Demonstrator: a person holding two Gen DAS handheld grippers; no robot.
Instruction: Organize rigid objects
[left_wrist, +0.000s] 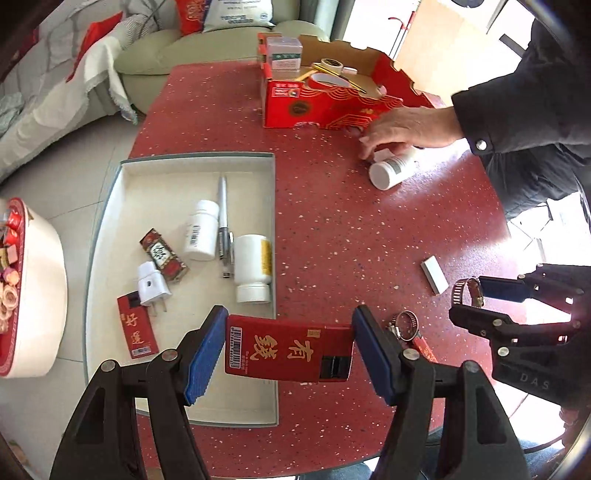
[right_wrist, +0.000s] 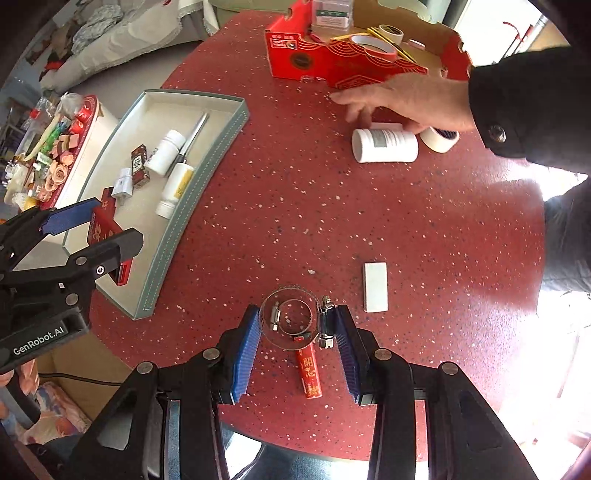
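The left gripper (left_wrist: 288, 347) pinches a flat red card box with gold characters (left_wrist: 280, 349) by its two short ends, above the near corner of the shallow white tray with a grey-green rim (left_wrist: 199, 158). To place it well, I would carry it over a bare part of the tray floor, lower it flat, then release. The right gripper (right_wrist: 295, 328) closes on a silver metal hose clamp (right_wrist: 291, 321) above the red speckled table (right_wrist: 406, 221); a second ring overlaps it.
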